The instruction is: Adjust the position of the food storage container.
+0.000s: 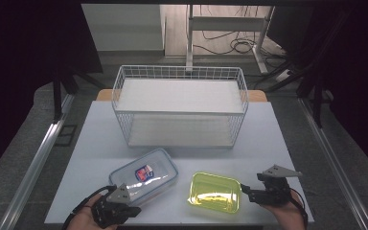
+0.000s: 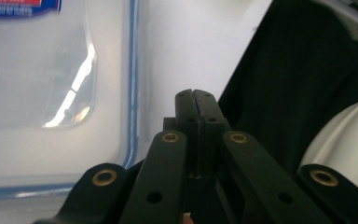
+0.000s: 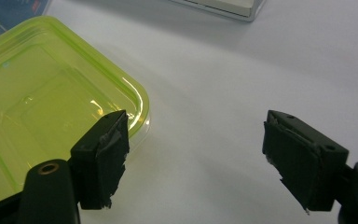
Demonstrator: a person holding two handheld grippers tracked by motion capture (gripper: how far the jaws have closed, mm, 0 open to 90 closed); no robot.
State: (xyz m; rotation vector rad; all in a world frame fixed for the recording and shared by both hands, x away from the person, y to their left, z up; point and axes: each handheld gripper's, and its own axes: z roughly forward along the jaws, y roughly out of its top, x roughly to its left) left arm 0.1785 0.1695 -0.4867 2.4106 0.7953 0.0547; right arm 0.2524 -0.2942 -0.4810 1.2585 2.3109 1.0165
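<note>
A clear rectangular plastic food container with a blue-rimmed lid (image 1: 144,174) and a translucent yellow-green plastic container (image 1: 214,191) lie side by side, slightly apart, near the front edge of the white tabletop (image 1: 268,139). The left hand-held gripper (image 1: 133,209), jaws pressed together and empty, sits just beside the clear container's near corner. The right hand-held gripper (image 1: 244,190), jaws spread, sits just beside the yellow-green container's right edge. Behind both stands a white wire basket (image 1: 179,105).

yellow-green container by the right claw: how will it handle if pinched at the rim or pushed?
The yellow-green container looks like thin, see-through plastic and empty, so probably light; a push would likely slide it across the smooth table. Its glossy rim may slip between the right claw pads. Low and wide, it seems unlikely to tip.
</note>
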